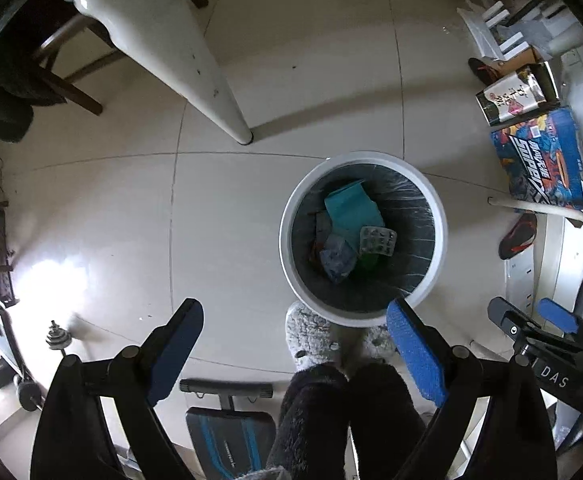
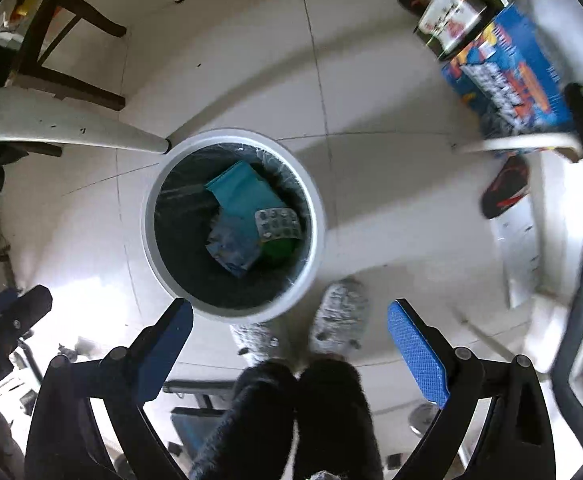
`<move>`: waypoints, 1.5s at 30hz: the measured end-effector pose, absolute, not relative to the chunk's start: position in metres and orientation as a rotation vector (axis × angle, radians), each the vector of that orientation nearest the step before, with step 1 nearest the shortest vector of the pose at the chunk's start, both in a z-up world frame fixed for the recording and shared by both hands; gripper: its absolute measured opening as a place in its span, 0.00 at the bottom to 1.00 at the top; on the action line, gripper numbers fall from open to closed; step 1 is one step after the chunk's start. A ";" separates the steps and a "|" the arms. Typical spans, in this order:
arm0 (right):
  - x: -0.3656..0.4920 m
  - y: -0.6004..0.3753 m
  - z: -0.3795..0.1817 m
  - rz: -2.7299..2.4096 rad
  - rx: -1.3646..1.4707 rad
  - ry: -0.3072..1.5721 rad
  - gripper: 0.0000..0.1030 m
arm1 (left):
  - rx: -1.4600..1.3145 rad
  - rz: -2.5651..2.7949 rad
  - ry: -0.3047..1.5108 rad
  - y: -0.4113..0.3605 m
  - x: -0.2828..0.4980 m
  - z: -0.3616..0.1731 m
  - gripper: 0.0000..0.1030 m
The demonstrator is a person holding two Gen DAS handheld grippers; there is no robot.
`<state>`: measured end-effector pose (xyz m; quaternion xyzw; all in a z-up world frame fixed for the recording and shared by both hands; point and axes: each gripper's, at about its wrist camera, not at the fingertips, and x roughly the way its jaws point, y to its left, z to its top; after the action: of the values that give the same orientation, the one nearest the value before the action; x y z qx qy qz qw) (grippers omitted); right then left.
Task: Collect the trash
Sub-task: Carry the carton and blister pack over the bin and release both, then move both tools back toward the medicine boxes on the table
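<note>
A round white trash bin (image 1: 361,317) with a dark liner stands on the tiled floor; it also shows in the right wrist view (image 2: 315,224). Inside lie a teal packet (image 1: 351,208), a silver blister pack (image 1: 377,240), a bluish wrapper (image 1: 337,258) and something green. My left gripper (image 1: 295,320) is open and empty, held high above the floor just short of the bin. My right gripper (image 2: 290,316) is open and empty above the bin's near rim. The right gripper also shows at the right edge of the left wrist view (image 1: 531,320).
A person's fuzzy slippers (image 1: 311,336) and dark trouser legs stand beside the bin. A white table leg (image 1: 211,92) and dark chair legs (image 2: 71,40) are behind. Colourful boxes (image 1: 539,156) and shoes (image 1: 517,236) lie right. A bench (image 1: 227,424) and dumbbells (image 1: 57,338) lie near left.
</note>
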<state>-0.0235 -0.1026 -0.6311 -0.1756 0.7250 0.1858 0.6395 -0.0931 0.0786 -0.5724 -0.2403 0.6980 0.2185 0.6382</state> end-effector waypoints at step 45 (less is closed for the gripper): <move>0.081 -0.080 -0.165 0.497 -0.095 1.351 0.96 | -0.402 0.616 1.193 0.115 -0.018 -0.193 1.00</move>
<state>0.0813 -0.0803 -0.1651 -0.0433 0.6184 0.2274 0.7510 -0.0181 0.1153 -0.1933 -0.1850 0.5490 0.2832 0.7643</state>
